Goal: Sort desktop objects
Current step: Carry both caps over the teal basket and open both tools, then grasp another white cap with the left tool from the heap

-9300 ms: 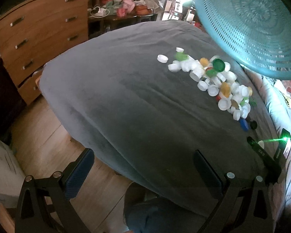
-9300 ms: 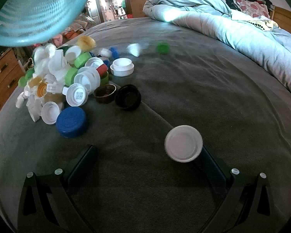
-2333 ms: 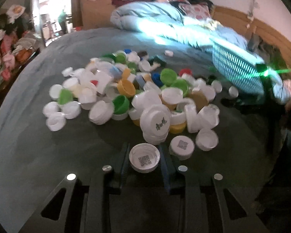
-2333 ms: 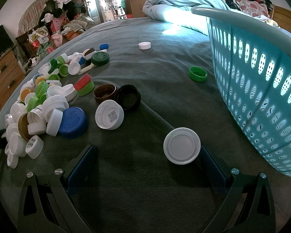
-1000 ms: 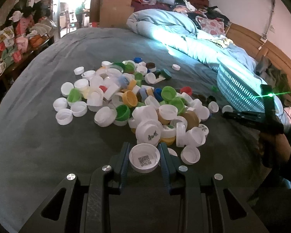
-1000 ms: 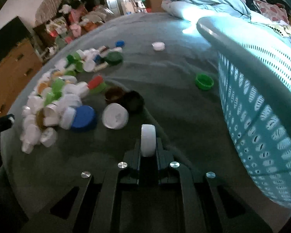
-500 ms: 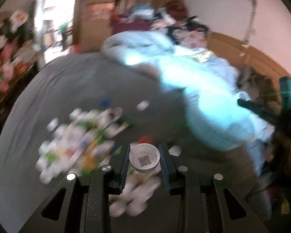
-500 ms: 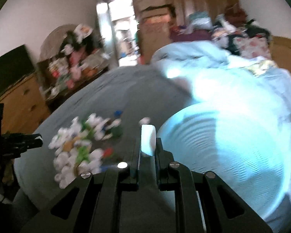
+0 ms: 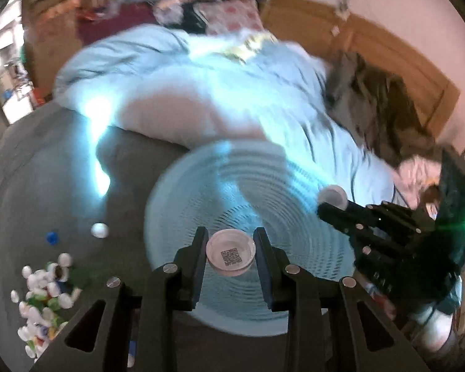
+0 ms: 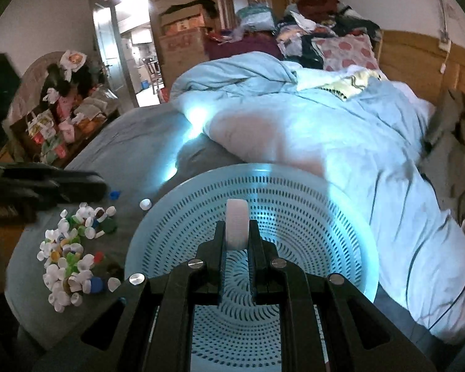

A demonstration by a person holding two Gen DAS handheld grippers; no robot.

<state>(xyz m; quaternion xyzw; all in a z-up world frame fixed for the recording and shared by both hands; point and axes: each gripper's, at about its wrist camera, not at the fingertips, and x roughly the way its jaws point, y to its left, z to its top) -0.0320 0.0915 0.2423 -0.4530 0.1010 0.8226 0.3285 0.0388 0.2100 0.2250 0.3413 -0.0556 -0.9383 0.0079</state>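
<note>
My left gripper [image 9: 231, 249] is shut on a white cap [image 9: 231, 252] with a printed code inside, held hollow side up above the round teal basket [image 9: 201, 192]. In the right wrist view my right gripper [image 10: 237, 232] is shut on a white cap [image 10: 237, 228] held on edge, also over the teal basket [image 10: 310, 210]. The right gripper [image 9: 331, 204] with its cap shows at the right of the left wrist view. A heap of mixed caps [image 10: 68, 254] lies on the grey bed cover, left of the basket. The cap heap [image 9: 43, 300] sits at lower left in the left view.
A pale blue duvet [image 10: 341, 130] is bunched behind and right of the basket. A stray white cap [image 10: 145, 204] and a blue cap [image 10: 115, 194] lie near the basket's left rim. The left gripper's dark body [image 10: 40, 186] crosses the left edge. Boxes and clutter stand beyond the bed.
Both grippers have risen from the bed cover with their caps and swung right, over the basket. The cap heap has dropped to the lower left of both views.
</note>
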